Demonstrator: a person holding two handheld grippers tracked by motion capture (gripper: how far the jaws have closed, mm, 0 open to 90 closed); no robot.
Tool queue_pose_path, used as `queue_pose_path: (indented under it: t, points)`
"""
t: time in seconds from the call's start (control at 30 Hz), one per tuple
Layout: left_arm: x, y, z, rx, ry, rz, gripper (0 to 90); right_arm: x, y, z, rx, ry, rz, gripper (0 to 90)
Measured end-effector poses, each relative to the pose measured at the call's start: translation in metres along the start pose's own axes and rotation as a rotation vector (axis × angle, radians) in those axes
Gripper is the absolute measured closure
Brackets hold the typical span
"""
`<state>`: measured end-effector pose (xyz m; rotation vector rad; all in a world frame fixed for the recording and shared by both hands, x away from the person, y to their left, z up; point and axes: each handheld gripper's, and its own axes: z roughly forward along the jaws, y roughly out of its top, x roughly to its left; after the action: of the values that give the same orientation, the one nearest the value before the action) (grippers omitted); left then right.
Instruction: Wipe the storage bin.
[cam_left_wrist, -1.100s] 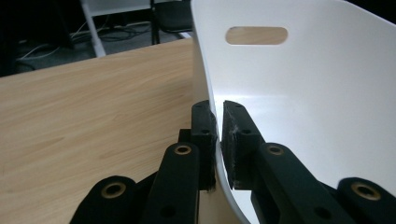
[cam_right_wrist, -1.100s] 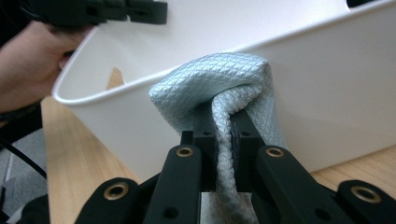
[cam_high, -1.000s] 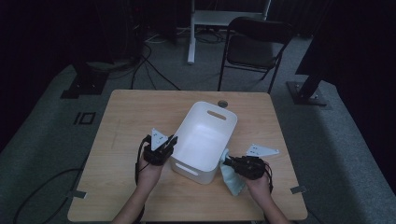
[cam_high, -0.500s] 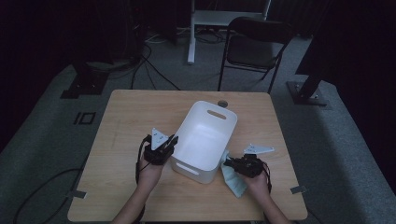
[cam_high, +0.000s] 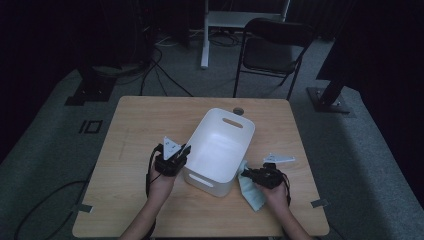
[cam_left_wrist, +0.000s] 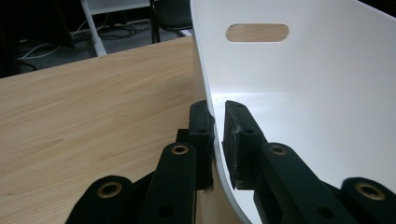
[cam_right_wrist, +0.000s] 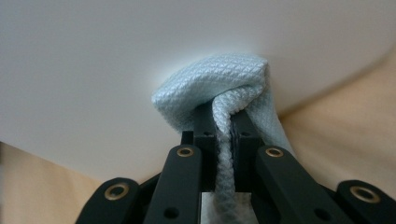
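Clamped on a pale blue waffle-weave cloth (cam_right_wrist: 219, 88), the right gripper (cam_right_wrist: 223, 114), jaws nearly together with the fabric bunched up between them and pressed against the outer wall of the white plastic bin (cam_right_wrist: 140, 56) across the upper part of the right gripper view. In the high view, low and right of centre, that same right gripper (cam_high: 250, 175) beside the bin's right flank, the cloth (cam_high: 250, 192) trailing down toward the lower edge onto the wooden table (cam_high: 125, 130). Left of centre there, the left gripper (cam_high: 182, 152), pinching the bin's rim; in the left gripper view, the left gripper (cam_left_wrist: 218, 133) with one pad outside and one inside the thin white wall (cam_left_wrist: 303, 102), a slotted handle (cam_left_wrist: 257, 32) cut out at the upper centre. Bin itself in the middle of the table, seemingly tipped toward the left hand, open side facing up and away. Likely a wiping of the outside wall while steadying. Risks, as a judgement: a slip of the thin curved rim out of the narrow left pinch under sideways push from the cloth, letting the bin skid or drop flat; a loose fold of cloth working out of the right jaws, leaving bare pads scraping plastic; trailing fabric snagging under the bin's edge.
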<state>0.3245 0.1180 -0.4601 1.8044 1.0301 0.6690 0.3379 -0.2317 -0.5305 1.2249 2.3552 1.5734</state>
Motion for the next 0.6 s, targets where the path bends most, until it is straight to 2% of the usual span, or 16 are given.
queue_pose_path:
  t: [0.07, 0.23, 0.4, 0.47, 0.6]
  points:
    - [0.001, 0.000, 0.000, -0.003, -0.010, -0.011, 81.5, 0.003, 0.006, -0.008, -0.039, 0.019, -0.011, 84.3]
    - [0.001, 0.000, 0.001, -0.002, -0.008, -0.019, 80.8, 0.006, 0.019, -0.023, -0.101, -0.007, -0.036, 84.2]
    - [0.001, 0.001, 0.001, 0.005, -0.018, -0.005, 82.1, 0.005, 0.027, -0.027, -0.118, -0.001, -0.051, 84.2]
    - [0.003, 0.000, 0.001, 0.000, -0.045, 0.006, 82.1, 0.009, 0.033, -0.025, -0.110, -0.013, -0.087, 84.2]
    - [0.004, 0.000, 0.002, -0.011, -0.064, 0.005, 81.9, 0.006, 0.033, -0.022, -0.094, -0.027, -0.092, 84.3]
